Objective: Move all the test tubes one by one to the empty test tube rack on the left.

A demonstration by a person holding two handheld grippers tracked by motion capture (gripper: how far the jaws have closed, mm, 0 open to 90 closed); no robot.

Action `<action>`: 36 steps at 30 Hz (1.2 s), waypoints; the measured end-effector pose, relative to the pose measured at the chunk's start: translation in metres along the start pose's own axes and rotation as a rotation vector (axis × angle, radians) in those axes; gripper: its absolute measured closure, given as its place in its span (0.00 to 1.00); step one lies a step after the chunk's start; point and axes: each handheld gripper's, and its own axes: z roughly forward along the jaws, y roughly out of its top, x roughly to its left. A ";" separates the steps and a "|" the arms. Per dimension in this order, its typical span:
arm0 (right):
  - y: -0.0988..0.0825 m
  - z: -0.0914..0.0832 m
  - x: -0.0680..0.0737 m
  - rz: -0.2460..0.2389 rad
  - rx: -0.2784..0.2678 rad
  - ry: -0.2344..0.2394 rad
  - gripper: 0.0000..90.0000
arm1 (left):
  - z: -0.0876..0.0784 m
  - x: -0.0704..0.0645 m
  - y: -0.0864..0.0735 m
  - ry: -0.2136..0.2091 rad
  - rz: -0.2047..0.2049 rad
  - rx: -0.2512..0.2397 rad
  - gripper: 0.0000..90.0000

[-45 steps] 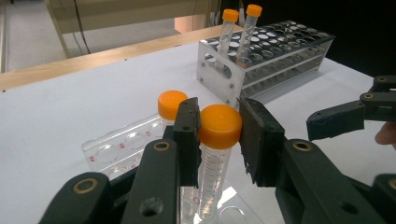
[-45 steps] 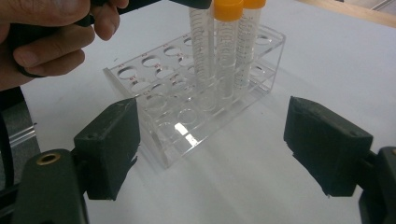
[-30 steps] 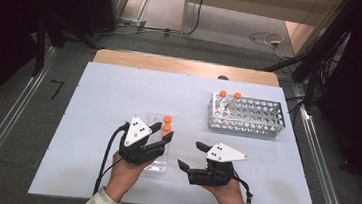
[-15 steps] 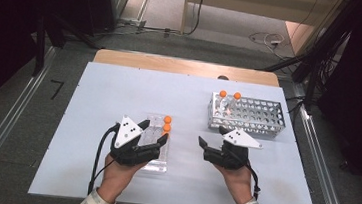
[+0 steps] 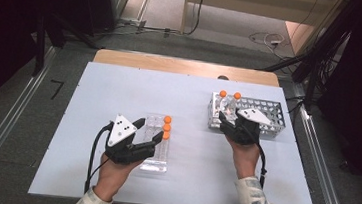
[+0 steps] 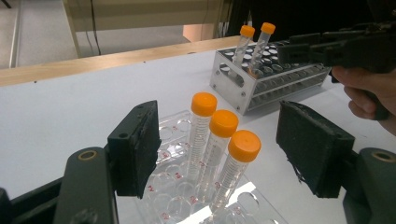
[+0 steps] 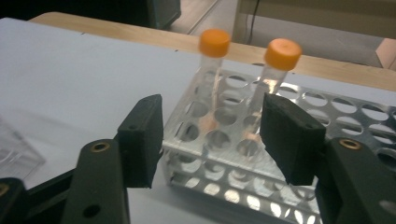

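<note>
Three orange-capped tubes (image 6: 223,140) stand in a clear plastic rack (image 5: 157,142) on the white desk (image 5: 93,103). Taking that rack as the landmark: the tubes sit in a row along its far right edge, leaning a little, caps touching or nearly so in the left gripper view. The left tongs (image 5: 148,131) hover at the near left side of the rack, jaws set apart with empty air between the pads; in the left gripper view the three tubes show in the gap beyond the jaws, and neither pad touches them. The person's left hand (image 5: 112,168) grips the tool from below, just nearer than the rack.

Well to the right of the clear rack and a little farther back stands a metal rack (image 5: 268,115) full of round holes. Two more orange-capped tubes (image 7: 273,79) stand upright in its left end, side by side. The right tongs (image 5: 228,119) are at that left end, jaws apart and having just been closing, with nothing pressed between them; in the right gripper view the two tubes stand beyond the pads, the right one close behind the right jaw, though whether it touches cannot be told. The right hand (image 5: 245,156) holds the tool on the near side of the metal rack.
</note>
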 end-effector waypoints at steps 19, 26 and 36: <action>0.010 0.052 -0.031 0.037 0.039 -0.059 0.67 | -0.001 0.005 0.000 0.000 -0.011 -0.002 0.34; 0.007 0.060 -0.034 0.062 0.048 -0.050 0.73 | -0.001 0.005 -0.002 0.000 -0.007 0.004 0.35; 0.006 0.062 -0.033 0.055 0.037 -0.040 0.79 | -0.001 0.005 -0.002 -0.003 -0.008 0.005 0.35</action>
